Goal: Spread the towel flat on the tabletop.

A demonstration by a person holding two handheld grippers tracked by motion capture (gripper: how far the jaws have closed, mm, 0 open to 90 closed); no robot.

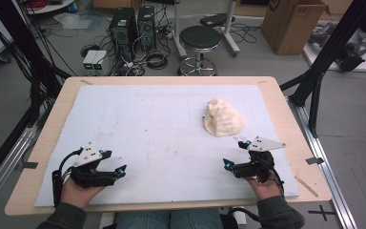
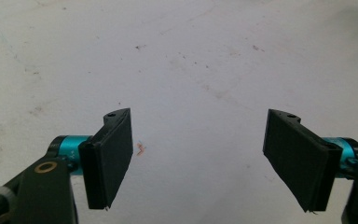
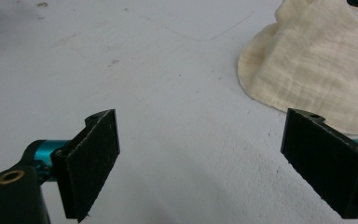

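A crumpled cream cloth [image 1: 223, 118] lies in a heap on the white mat [image 1: 152, 129], right of the middle; the right gripper view has the cloth [image 3: 317, 56] at its upper right. My right gripper [image 1: 236, 153] rests low near the mat's front right, a short way in front of the cloth, jaws wide open and empty. In its own view the right gripper [image 3: 205, 161] has bare mat between its pads. My left gripper [image 1: 113, 161] sits at the front left, also open with nothing in it. The left gripper [image 2: 200, 156] looks along stained white mat.
The mat covers a wooden table [image 1: 43, 143]. Behind the table stand a round stool [image 1: 199, 40], computer towers [image 1: 126, 28] with tangled cables, and a cardboard box [image 1: 290, 21]. Black frame posts [image 1: 331, 52] flank both sides.
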